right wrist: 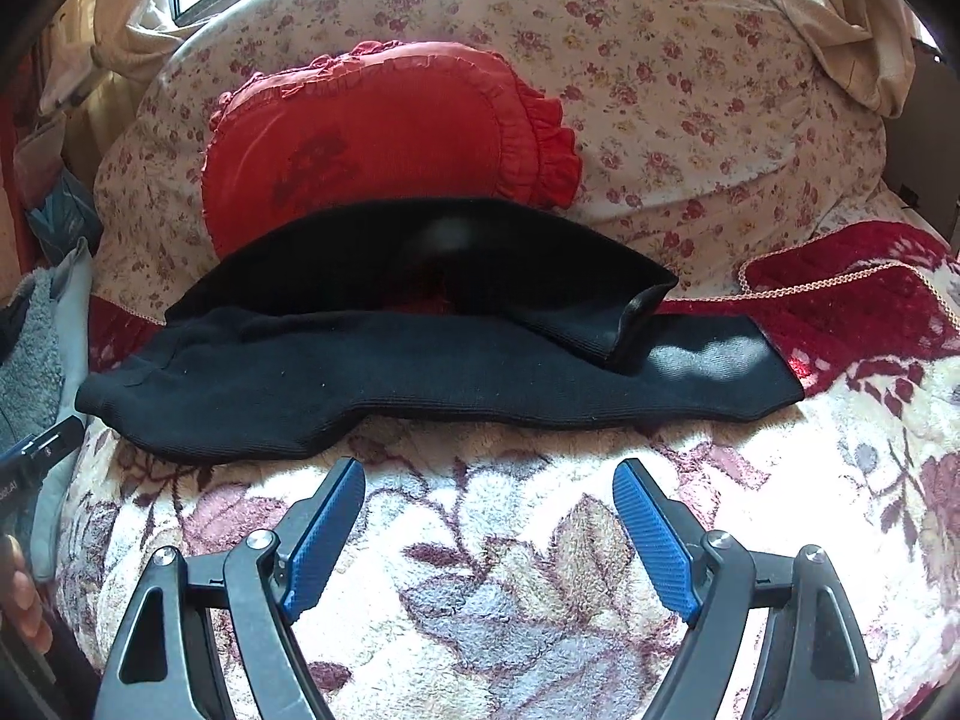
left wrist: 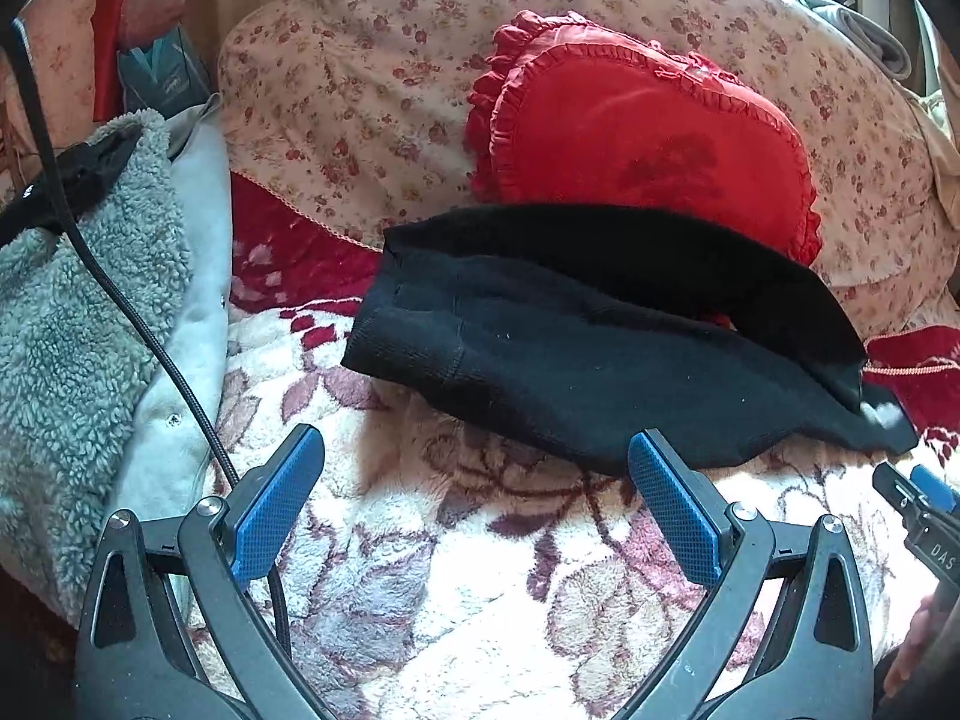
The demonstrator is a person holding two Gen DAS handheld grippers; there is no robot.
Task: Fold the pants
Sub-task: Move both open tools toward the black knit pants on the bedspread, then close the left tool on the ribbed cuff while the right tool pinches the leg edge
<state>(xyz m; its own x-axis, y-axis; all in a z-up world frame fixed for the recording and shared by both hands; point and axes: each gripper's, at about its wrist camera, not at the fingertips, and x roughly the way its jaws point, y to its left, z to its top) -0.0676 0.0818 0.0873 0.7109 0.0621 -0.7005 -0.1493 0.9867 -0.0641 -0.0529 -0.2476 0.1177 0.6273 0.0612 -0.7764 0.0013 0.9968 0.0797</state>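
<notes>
the black pants (right wrist: 420, 372) lie just ahead of both your grippers, stretched sideways across the fleecy floral blanket (right wrist: 540, 570), the far leg resting against the red ruffled pillow (right wrist: 372, 126). your left gripper (left wrist: 477, 450) is spread wide and empty, its right finger almost at the hem. your right gripper (right wrist: 489, 474) is wide too, holding nothing. the knit looks soft and ribbed.

Bright window sunlight from behind, sharp focus, fisheye-bent edges, dark corners.
</notes>
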